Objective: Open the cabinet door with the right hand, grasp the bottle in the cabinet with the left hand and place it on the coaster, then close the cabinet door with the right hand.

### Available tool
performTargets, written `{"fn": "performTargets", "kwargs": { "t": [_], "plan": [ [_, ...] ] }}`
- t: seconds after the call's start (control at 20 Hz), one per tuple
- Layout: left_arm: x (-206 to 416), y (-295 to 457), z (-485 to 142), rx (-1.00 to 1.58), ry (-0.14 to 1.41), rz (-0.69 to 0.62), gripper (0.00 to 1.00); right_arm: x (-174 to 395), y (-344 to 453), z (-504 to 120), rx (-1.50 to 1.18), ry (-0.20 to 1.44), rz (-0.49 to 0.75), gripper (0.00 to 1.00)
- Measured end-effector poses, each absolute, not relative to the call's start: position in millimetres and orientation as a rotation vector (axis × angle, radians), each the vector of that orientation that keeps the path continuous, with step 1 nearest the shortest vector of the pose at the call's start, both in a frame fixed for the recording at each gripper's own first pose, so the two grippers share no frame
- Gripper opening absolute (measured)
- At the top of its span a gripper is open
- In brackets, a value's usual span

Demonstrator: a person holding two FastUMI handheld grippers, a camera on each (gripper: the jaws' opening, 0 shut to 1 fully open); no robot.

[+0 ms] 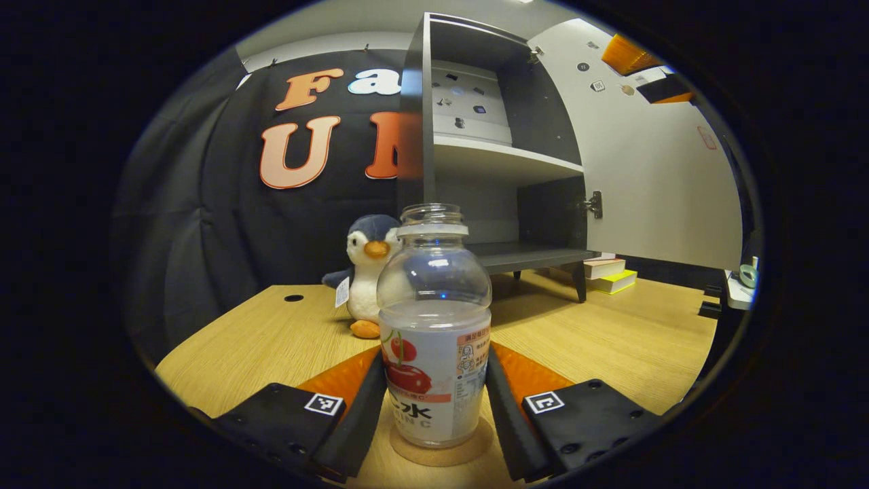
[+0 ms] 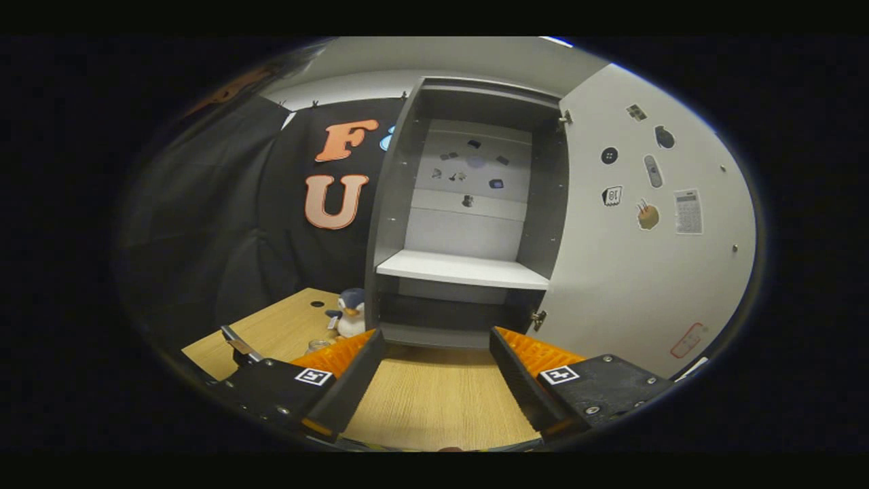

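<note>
Standing upright on the coaster, the bottle sits between the left gripper's fingers, which flank it closely. Right gripper spreads wide before the open cabinet door.

**Two low cameras, one cabinet**

We see the left gripper view sit low on the table, very near the bottle, facing the cabinet. The right gripper view faces that cabinet squarely from farther back. Both share the penguin toy.
</note>
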State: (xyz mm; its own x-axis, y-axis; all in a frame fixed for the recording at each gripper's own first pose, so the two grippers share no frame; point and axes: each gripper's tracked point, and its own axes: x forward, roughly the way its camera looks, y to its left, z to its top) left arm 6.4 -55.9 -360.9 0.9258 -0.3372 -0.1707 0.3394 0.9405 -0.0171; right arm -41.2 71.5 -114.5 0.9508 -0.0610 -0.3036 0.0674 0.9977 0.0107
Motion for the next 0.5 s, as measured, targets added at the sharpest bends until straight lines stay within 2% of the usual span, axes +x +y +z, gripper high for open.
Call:
{"fn": "performTargets", "kwargs": {
  "t": [0.5],
  "plan": [
    [2,-54,-368,-0.018,0.247,-0.316,0.88,-39,84,-116,0.028,0.319,-0.034,0.95]
  ]
}}
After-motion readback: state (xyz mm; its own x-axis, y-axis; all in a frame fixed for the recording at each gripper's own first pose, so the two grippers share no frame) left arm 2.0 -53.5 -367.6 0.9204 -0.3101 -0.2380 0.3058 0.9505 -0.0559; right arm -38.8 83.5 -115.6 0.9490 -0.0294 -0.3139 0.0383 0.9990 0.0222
